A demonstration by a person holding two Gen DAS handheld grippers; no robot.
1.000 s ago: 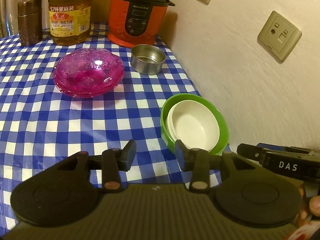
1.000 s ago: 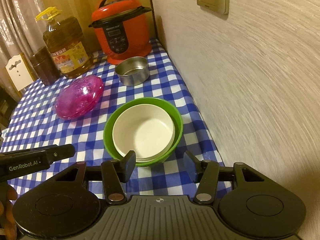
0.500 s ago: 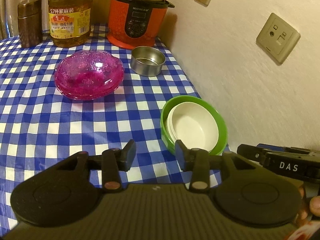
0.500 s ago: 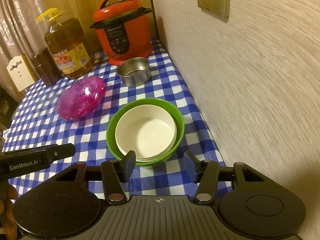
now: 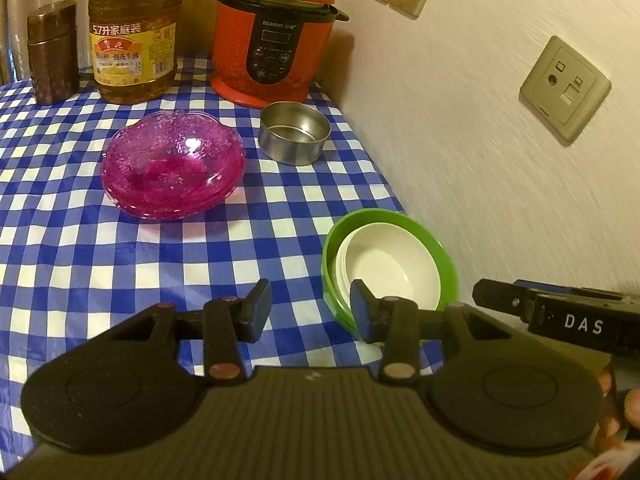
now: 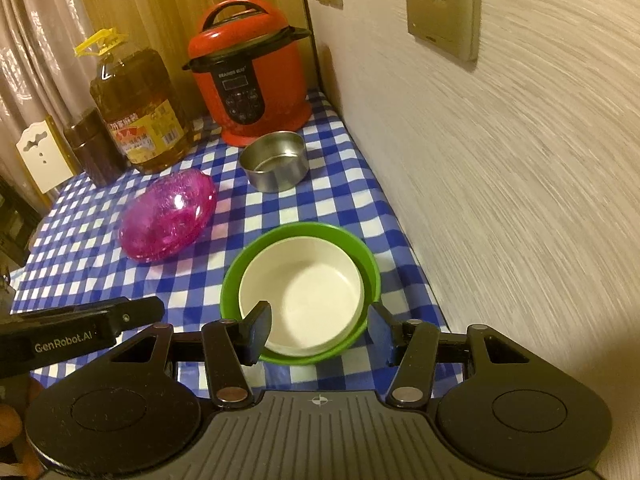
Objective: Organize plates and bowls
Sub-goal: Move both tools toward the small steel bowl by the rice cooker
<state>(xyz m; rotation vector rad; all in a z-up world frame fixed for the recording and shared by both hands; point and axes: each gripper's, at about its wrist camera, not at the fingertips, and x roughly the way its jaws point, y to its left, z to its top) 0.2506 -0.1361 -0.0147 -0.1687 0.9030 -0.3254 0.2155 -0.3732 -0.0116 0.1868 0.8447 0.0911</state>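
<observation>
A green bowl (image 5: 446, 256) with white bowls (image 5: 394, 272) nested inside sits near the wall; the green bowl (image 6: 362, 258) and the white bowls (image 6: 308, 292) also show in the right wrist view. Stacked pink glass plates (image 5: 172, 164) lie mid-table, also in the right wrist view (image 6: 168, 216). A steel bowl (image 5: 294, 132) stands behind, also in the right wrist view (image 6: 276, 164). My left gripper (image 5: 310, 314) is open and empty, just left of the green bowl. My right gripper (image 6: 320, 334) is open and empty, its fingers on either side of the bowls' near rim.
A red pressure cooker (image 5: 274, 32), an oil bottle (image 5: 134, 32) and a brown canister (image 5: 52, 52) stand at the back of the blue checked tablecloth (image 5: 80, 248). The wall (image 5: 500, 160) with sockets runs close along the right.
Both grippers have drifted slightly; the bowls look a little nearer in the right wrist view. Nothing was gripped or released.
</observation>
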